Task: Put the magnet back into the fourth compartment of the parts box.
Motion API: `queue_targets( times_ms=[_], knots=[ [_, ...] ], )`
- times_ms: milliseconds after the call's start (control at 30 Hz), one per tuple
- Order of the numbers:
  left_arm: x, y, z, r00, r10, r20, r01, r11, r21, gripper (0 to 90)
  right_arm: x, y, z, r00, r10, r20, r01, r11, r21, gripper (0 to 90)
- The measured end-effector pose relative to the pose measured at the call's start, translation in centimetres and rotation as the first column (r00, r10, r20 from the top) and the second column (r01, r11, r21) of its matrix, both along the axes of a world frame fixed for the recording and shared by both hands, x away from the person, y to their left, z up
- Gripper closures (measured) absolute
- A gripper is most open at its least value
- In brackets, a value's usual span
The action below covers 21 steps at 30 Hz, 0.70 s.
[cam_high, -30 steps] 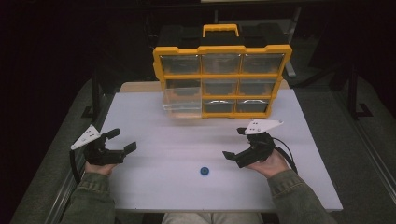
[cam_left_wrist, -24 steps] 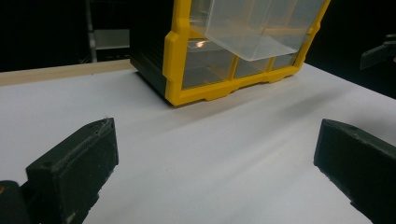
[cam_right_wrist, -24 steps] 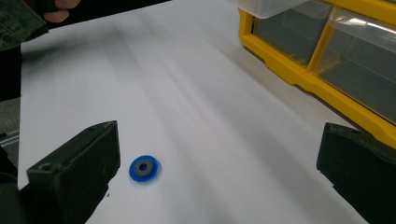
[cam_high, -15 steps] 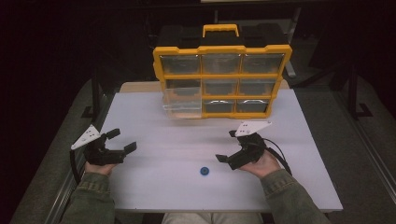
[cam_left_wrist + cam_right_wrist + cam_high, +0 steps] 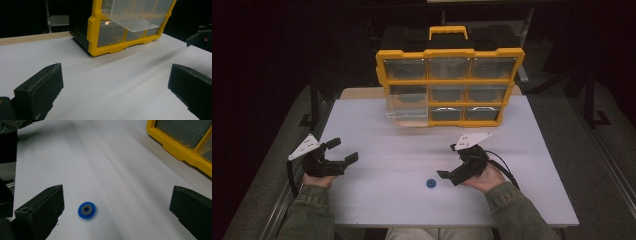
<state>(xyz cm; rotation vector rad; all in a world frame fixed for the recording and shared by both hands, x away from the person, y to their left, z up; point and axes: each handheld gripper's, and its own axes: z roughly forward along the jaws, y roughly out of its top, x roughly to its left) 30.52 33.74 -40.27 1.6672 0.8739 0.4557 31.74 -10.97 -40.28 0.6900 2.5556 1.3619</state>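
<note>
Down on the white table [image 5: 377, 200] sits a little blue ring [image 5: 430, 183] — just beside the right gripper [image 5: 451, 167], jaws wide apart. Left gripper [image 5: 343, 150] — spread wide too.

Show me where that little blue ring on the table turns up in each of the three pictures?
High view: the blue ring lies on the white table, near its front edge, just left of the right gripper.
Right gripper view: it lies low and left of centre, beside the left-hand jaw.
Left gripper view: the ring is not in it.
Shared landmark: the yellow drawer organizer.
</note>
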Motion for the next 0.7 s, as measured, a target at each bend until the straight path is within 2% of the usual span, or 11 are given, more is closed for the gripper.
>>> queue_targets(
  times_ms=[700],
  knots=[
    [0.1, 0.0, 0.0, 1.0000, 0.000, -0.002, 0.000, 1.0000, -0.002, 0.0, -0.1, 2.5, -1.2, 0.9962, 0.071, -0.052, -0.072, 0.997, -0.031, 0.0]
  ],
)
